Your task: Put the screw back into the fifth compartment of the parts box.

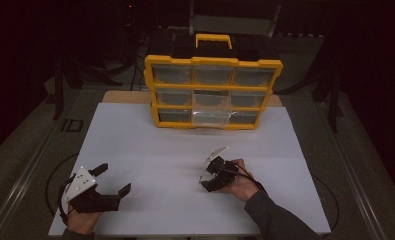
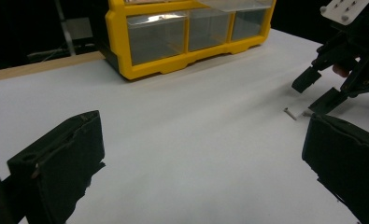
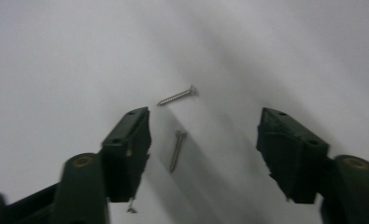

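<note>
Work in hand: pickup of small silver metal screws from the white table sheet [image 1: 150,150].
Target, nearer screw [image 3: 177,150]: flat on the sheet between the jaws of the right hand-held black two-jaw gripper [image 3: 203,140], closer to the jaw at 9 o'clock, touching neither.
Target long axis: roughly 12 to 6 o'clock in the right gripper view, head toward 12; jaws close across it, 9 to 3.
Second screw [image 3: 176,96]: just past the jaw tips at 12 o'clock, lying near 2 to 8 o'clock, apart from the first.
Right gripper state: spread, nothing pinched.
Left hand-held black two-jaw gripper [image 1: 114,180]: spread wide, empty, resting at 7 o'clock of the sheet in the high view.
Nearer hand: right; left gripper well apart from the screws.
Judged next move: slight shift toward 9 o'clock, then closing on the shank.
Yellow plastic drawer organiser [image 1: 212,92]: at 12 o'clock of the sheet, one clear drawer pulled out.
View difference: left gripper view gives the right gripper [image 2: 318,91] tilted down over one screw [image 2: 290,113]; right gripper view resolves two screws and their axes; high view too coarse for screws.
</note>
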